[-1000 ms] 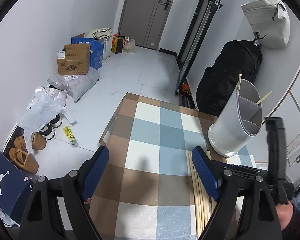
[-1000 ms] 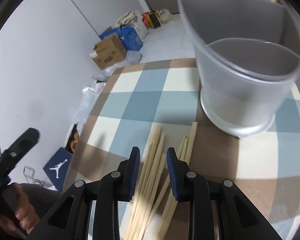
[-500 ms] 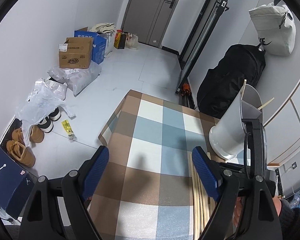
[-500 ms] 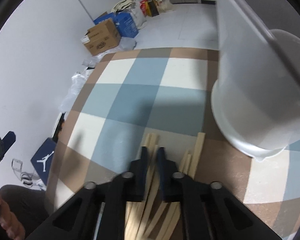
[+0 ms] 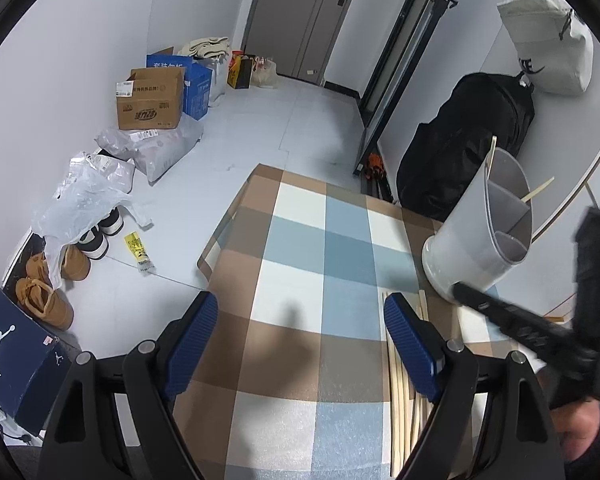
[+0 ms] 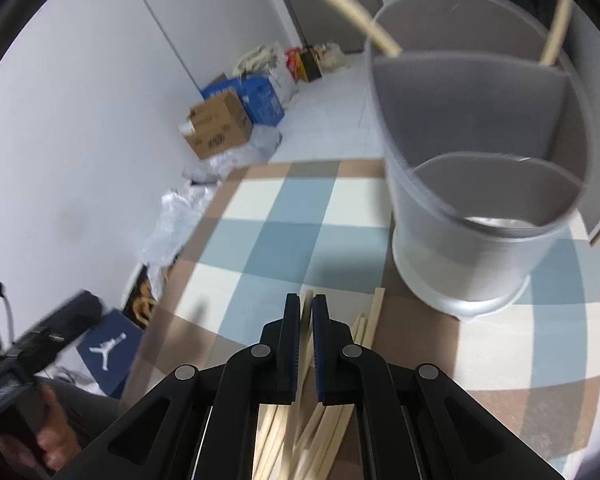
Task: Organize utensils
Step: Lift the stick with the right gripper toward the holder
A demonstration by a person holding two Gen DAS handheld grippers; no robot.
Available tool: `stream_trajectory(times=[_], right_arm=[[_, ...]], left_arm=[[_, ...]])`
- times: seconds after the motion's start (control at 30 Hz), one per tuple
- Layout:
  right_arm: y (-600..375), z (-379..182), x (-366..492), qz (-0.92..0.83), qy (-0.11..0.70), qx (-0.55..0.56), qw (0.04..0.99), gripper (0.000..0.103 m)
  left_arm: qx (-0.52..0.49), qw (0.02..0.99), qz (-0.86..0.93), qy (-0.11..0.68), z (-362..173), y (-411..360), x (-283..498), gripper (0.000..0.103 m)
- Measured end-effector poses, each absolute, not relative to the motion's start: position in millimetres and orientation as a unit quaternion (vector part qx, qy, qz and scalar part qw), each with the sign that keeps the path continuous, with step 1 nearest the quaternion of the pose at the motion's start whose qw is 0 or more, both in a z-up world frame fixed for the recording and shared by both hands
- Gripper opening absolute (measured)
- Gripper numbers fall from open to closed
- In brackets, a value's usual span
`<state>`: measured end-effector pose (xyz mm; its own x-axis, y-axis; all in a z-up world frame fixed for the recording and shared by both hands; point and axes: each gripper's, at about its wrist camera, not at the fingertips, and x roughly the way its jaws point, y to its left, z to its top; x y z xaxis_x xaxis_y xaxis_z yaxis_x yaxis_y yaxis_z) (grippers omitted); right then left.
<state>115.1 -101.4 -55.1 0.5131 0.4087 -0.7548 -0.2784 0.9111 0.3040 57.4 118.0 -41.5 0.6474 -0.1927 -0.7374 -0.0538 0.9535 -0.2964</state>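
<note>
the grey utensil holder [image 6: 476, 184] stands upright on the checked desk [image 6: 284, 236], at about 1 o'clock from the right hand-held gripper [image 6: 306, 312]. partitions split it into compartments: the low front pocket looks bare, with only its pale bottom showing, while two wooden chopsticks [image 6: 360, 16] lean out of the taller back section, one angled toward 11 o'clock and the other [image 6: 556, 28] rising near the far right wall. whether both sit in the same back pocket cannot be told.

the right hand-held gripper has its blue pads drawn together on a single pale chopstick [image 6: 309, 322], whose tip pokes out between them. under and around it, at 6 o'clock, the loose pile of chopsticks [image 6: 328, 420] lies flat on the desk, close to the holder's base.

in the left wrist view the left hand-held gripper [image 5: 300, 332] has its jaws wide apart with only checked cloth between them. the chopstick pile [image 5: 398, 372] lies just behind its right finger, and the utensil holder [image 5: 472, 232] is at 2 o'clock, the two sticks [image 5: 538, 191] jutting from its top. on the floor at 10 o'clock sits a cardboard box [image 5: 150, 100], its flaps open, contents not visible.
</note>
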Motion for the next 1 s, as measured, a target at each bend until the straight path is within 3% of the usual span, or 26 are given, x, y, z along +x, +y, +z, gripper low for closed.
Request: stream_trajectory(times=[0.37, 0.8, 0.9, 1.0], right_arm=[[-160.5, -0.5, 85.1, 0.191, 0.352, 0.138, 0.906, 0.004], [-231.1, 12.2, 60.2, 0.18, 0.297, 0.168, 0.923, 0.004], [-239.9, 9.6, 55.5, 0.183, 0.285, 0.164, 0.927, 0.004], [-252.3, 5.8, 51.7, 0.185, 0.279, 0.17, 0.927, 0.004]], left_arm=[[-0.088, 0.872, -0.08, 0.474, -50.8, 73.7, 64.1, 0.082], [-0.059, 0.838, -0.063, 0.539, -69.6, 32.4, 90.4, 0.082], [-0.051, 0.831, -0.065, 0.551, -70.0, 25.0, 94.4, 0.072], [-0.028, 0.828, -0.09, 0.553, -64.6, 14.7, 82.8, 0.07]])
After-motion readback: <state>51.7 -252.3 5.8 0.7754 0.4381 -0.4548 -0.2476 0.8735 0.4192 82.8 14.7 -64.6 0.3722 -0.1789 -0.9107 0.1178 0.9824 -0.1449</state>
